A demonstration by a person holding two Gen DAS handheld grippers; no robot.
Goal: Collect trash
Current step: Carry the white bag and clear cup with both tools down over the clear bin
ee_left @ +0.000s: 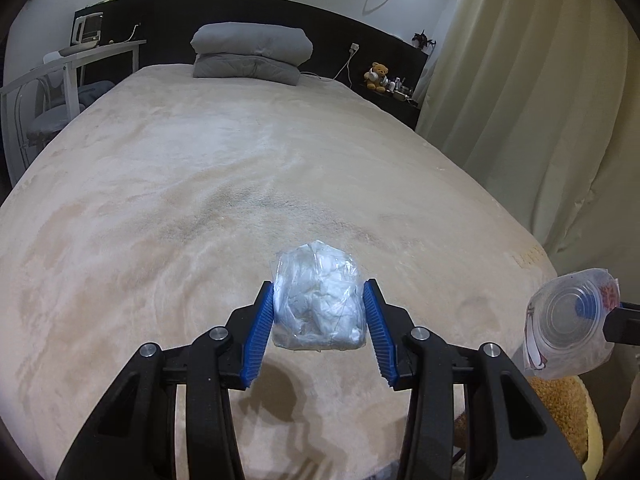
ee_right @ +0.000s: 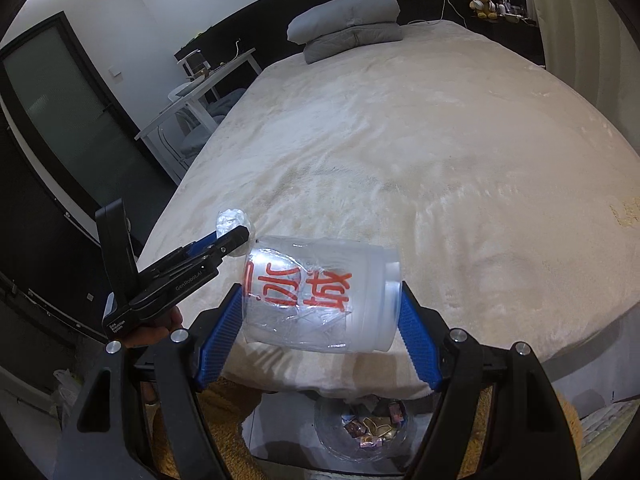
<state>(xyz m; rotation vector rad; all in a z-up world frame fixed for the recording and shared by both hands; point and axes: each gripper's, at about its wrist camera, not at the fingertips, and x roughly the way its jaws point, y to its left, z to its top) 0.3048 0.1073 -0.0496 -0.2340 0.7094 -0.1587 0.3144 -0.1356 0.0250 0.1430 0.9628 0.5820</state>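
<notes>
**Cream plush bed, two claws holding trash**

Cream plush bedding covers the bed (ee_left: pixel 200 200), which fills most of both views. At the far left stands a white tabletop (ee_left: pixel 100 50) with a chair beneath it; grey folded pillows (ee_left: pixel 250 54) lie at the dark headboard, a teddy bear (ee_left: pixel 377 76) sits on a shelf further right, and pale curtains (ee_left: pixel 520 100) hang along the right side.

Near the bed's foot, the left claw (ee_left: pixel 319 312) is partly closed on a crumpled clear plastic bag (ee_left: pixel 318 300), its blue pads (ee_left: pixel 260 332) pressing both sides; the bundle hangs above the bedding, its longer side running away from the camera.

Further right, the right claw (ee_right: pixel 320 320) pinches a clear plastic cup (ee_right: pixel 320 296) printed with red characters. The cup lies tipped sideways, long axis running left to right between the pads. Below it on the floor sits a clear bin (ee_right: pixel 360 426) holding wrappers.
</notes>
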